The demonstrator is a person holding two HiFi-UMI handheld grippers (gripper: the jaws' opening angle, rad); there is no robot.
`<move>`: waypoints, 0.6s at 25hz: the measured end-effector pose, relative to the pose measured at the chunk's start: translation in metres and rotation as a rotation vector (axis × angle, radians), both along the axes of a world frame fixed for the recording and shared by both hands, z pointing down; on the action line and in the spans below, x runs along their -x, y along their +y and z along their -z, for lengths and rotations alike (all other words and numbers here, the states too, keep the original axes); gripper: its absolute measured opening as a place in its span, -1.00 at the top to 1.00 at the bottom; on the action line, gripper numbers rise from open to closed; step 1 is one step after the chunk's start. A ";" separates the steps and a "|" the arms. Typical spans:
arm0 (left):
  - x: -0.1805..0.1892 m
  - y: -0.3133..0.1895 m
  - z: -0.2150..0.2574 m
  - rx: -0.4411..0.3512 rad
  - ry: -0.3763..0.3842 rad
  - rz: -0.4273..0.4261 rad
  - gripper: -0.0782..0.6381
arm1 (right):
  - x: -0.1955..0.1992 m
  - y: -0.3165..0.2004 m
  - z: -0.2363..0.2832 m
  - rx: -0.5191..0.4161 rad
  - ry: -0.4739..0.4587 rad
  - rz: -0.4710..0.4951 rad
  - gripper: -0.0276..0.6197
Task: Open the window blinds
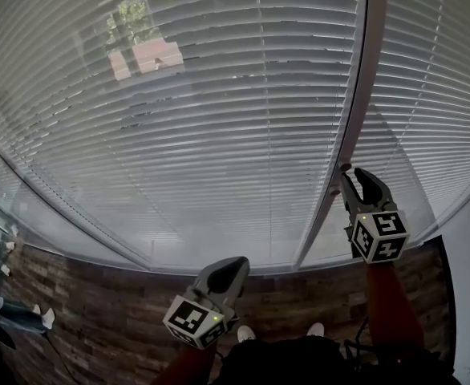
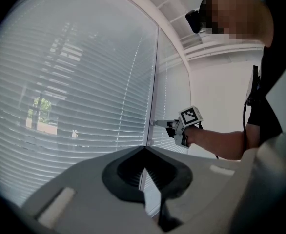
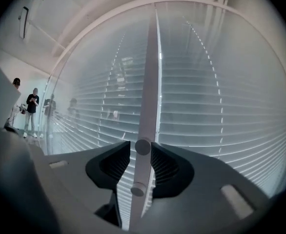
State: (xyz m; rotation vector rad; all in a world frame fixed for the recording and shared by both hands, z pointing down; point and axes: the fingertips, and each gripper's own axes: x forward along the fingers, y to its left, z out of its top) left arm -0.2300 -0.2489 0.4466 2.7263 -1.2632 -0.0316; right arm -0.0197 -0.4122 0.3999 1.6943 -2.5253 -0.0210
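At the window, lowered blinds [image 1: 203, 119] cover both panes. Left gripper [image 1: 233, 266]: jaws together, nothing held, low below the glass. Right gripper [image 1: 354, 175]: jaws apart, straddling a round knob [image 3: 142, 146] on the frame post [image 1: 358, 87].
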 end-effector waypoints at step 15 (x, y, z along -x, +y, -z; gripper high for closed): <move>0.020 0.001 -0.002 -0.002 0.008 0.033 0.78 | 0.005 -0.027 -0.010 0.008 0.026 -0.077 0.38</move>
